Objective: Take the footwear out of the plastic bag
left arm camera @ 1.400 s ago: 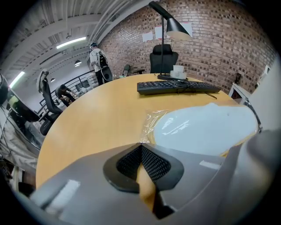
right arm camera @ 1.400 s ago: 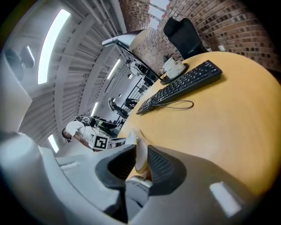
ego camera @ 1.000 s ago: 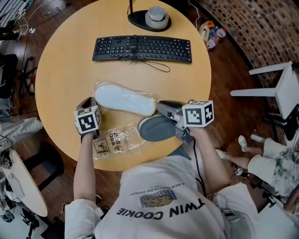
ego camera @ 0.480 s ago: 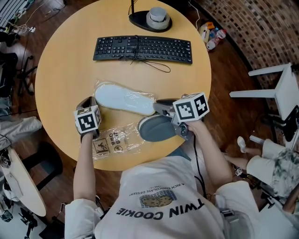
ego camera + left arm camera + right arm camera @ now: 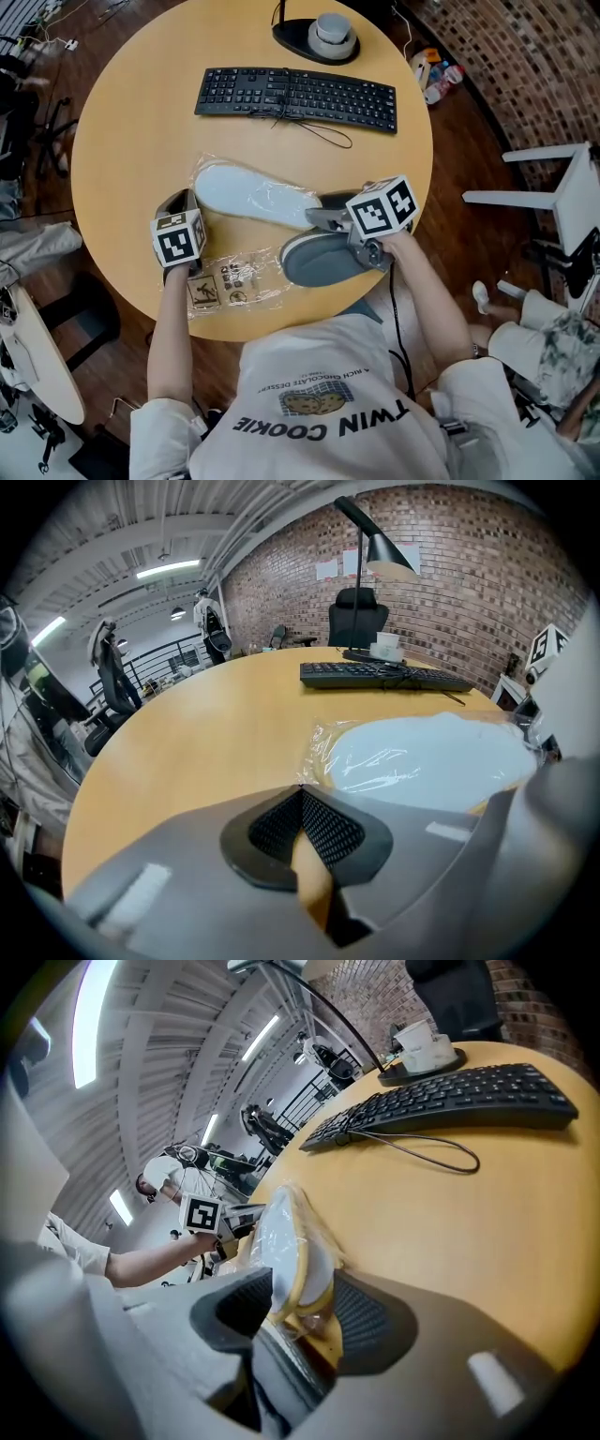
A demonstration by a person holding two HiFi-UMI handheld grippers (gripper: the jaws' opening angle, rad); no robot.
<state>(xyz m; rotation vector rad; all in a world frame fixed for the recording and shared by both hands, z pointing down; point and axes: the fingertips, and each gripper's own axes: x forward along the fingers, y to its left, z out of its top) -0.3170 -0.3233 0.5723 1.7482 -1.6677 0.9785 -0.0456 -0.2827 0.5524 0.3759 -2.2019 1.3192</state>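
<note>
A white slipper (image 5: 248, 194) lies sole up inside a clear plastic bag (image 5: 204, 167) at the table's middle. My left gripper (image 5: 183, 200) is at the bag's left end. In the left gripper view its pads (image 5: 323, 832) meet at the tips, right where the bag's corner (image 5: 314, 761) ends. My right gripper (image 5: 315, 217) reaches the slipper's right end. Its jaws have just been opening, and the wrapped slipper end (image 5: 286, 1241) stands between the pads (image 5: 366, 1321), no longer squeezed. A grey slipper (image 5: 319, 259) lies bare beside it, near the front edge.
A flat printed plastic bag (image 5: 230, 281) lies at the near table edge, under my left hand. A black keyboard (image 5: 295, 94) with a looped cable and a lamp base (image 5: 298, 37) bearing a cup (image 5: 333, 33) sit at the far side. A white chair (image 5: 553, 187) stands to the right.
My right gripper has rolled, dipped and edged left toward the white slipper, and its jaws have spread. The left gripper and both slippers have kept their places.
</note>
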